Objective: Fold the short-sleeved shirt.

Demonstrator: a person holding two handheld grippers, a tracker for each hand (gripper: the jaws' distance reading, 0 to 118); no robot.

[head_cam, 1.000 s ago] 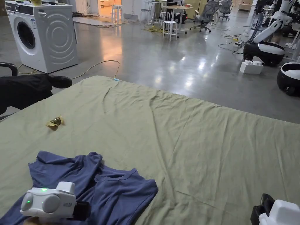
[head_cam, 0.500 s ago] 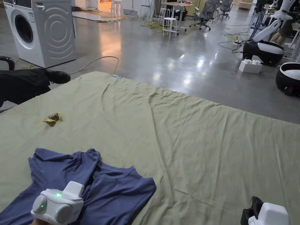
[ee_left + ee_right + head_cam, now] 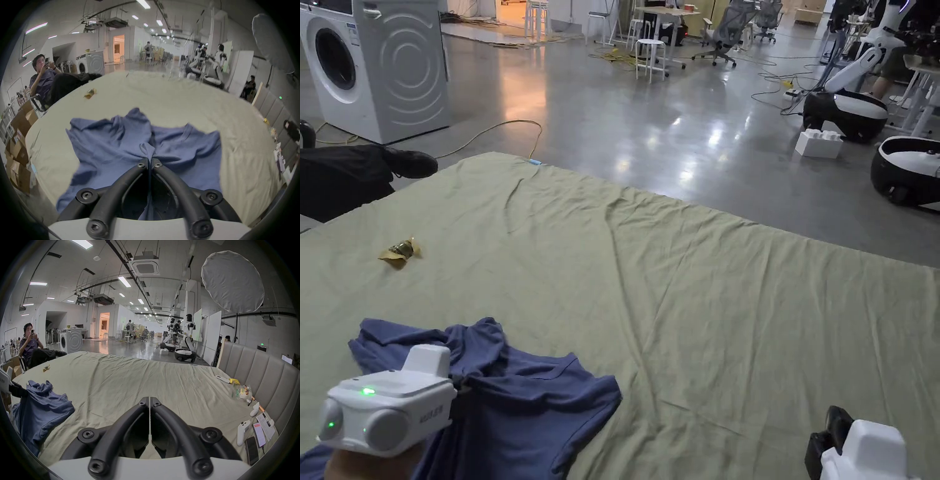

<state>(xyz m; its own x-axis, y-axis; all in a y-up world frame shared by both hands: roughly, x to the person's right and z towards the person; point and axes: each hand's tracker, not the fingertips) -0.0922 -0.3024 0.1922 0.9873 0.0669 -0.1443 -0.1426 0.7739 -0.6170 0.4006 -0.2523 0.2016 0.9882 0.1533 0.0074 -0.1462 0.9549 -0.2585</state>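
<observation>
A crumpled blue short-sleeved shirt [image 3: 531, 406] lies on the green sheet [image 3: 706, 300] near the front left. In the left gripper view my left gripper [image 3: 149, 160] is shut on a pinched ridge of the shirt [image 3: 113, 146], pulling the cloth up into a fold. The white body of that gripper sits over the shirt in the head view, its jaws hidden behind it. My right gripper [image 3: 149, 398] is shut with nothing between its jaws, held over bare sheet to the right of the shirt [image 3: 42, 408]. Its white body shows at the head view's bottom right.
A small yellow-brown wrapper [image 3: 398, 250] lies on the sheet at the far left. A person [image 3: 32, 347] sits beside the left edge. Phones, a controller [image 3: 241, 431] and packets lie by the padded headboard [image 3: 259, 369] at the right. Beyond are a washing machine [image 3: 375, 62] and robots.
My left gripper has risen and shifted left over the shirt, bunching the cloth near the collar. The right gripper has stayed near the bottom right. The head camera has shifted a little.
</observation>
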